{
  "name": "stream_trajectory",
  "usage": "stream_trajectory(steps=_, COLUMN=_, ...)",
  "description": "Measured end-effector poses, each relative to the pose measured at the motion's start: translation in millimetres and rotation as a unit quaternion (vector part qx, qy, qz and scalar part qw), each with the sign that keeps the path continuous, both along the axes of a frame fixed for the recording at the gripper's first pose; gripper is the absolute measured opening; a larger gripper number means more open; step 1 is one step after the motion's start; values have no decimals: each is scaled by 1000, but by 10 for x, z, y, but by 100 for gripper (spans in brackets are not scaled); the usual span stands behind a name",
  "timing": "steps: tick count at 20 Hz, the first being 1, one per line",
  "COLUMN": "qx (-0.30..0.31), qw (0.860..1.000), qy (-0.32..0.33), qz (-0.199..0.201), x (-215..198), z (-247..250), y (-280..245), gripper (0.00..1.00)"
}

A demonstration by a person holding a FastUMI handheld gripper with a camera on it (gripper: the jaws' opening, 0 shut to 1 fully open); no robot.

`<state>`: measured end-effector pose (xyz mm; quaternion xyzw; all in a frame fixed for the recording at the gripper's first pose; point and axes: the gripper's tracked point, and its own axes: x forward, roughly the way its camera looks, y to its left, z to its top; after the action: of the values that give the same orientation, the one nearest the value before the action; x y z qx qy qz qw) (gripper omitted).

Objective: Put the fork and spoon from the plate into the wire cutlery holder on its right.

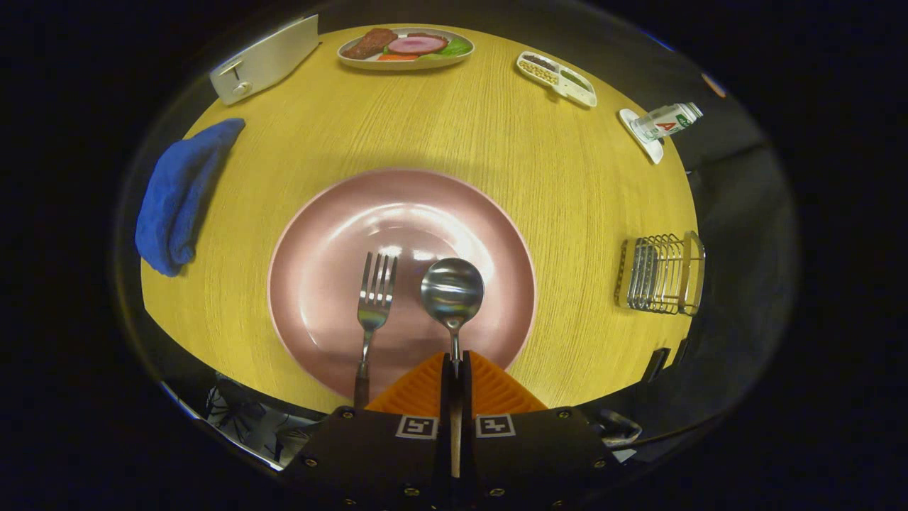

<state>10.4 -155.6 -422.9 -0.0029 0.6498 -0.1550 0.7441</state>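
A pink plate [319, 234] lies on the round wooden table just ahead of my fingers. On it a metal fork [374, 301] lies with its tines pointing away, its handle reaching past the plate's near rim to the left of my fingers. Beside it is a metal spoon [452, 289], bowl away from me. Its handle runs straight back into the narrow gap between my two fingers, and my gripper [455, 363] is shut on it. The wire cutlery holder [661, 274] stands to the right of the plate near the table's edge, with nothing seen inside.
A blue cloth [181, 195] lies left of the plate. At the far side stand a white box [266, 60], a dish of toy food [406, 48], a small divided tray [557, 78], and a bottle lying on a white dish [663, 122].
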Motion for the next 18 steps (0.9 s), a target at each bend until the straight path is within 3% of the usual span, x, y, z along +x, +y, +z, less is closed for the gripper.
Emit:
stream_trajectory(steps=9, qx=-57, qw=998, qy=-19, qz=-18, x=131, z=562, y=-361, gripper=5)
stream_trajectory(steps=18, qx=-74, qw=992, qy=-30, qz=-96, x=52, z=883, y=-1087, gripper=5)
